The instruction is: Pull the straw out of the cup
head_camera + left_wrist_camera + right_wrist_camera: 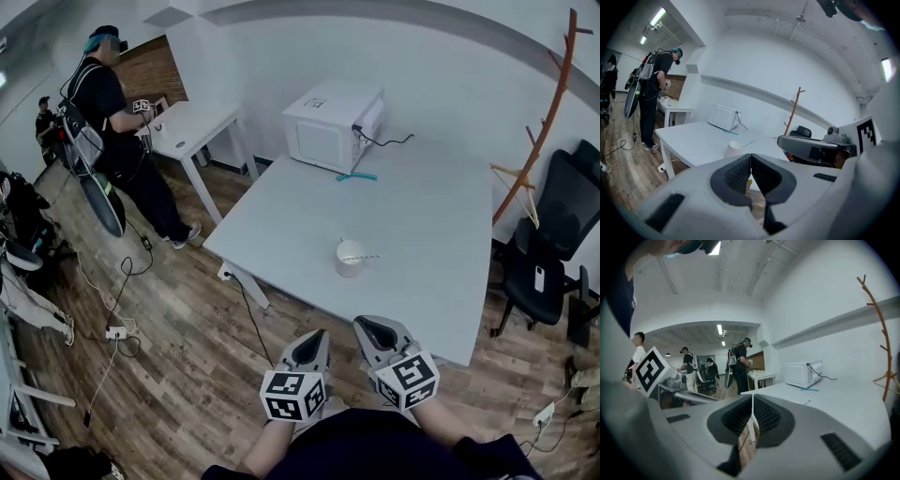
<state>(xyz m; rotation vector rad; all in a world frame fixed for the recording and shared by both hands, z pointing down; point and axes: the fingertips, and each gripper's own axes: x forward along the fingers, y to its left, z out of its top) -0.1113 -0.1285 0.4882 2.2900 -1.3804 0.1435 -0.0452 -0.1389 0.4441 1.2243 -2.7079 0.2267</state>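
A white paper cup (349,258) stands on the white table (441,225) near its front edge, with a striped straw (364,257) leaning out of it to the right. The left gripper view shows the cup (735,149) and the straw (750,141) beyond the jaws. My left gripper (312,345) and right gripper (372,330) hang side by side in front of the table, below the cup and apart from it. Both are shut with nothing between the jaws.
A white microwave (334,126) sits at the table's far end, a teal stick (357,176) in front of it. A person (117,112) stands at a small white desk (192,124) at the left. An office chair (553,253) and a wooden coat rack (544,122) stand at the right.
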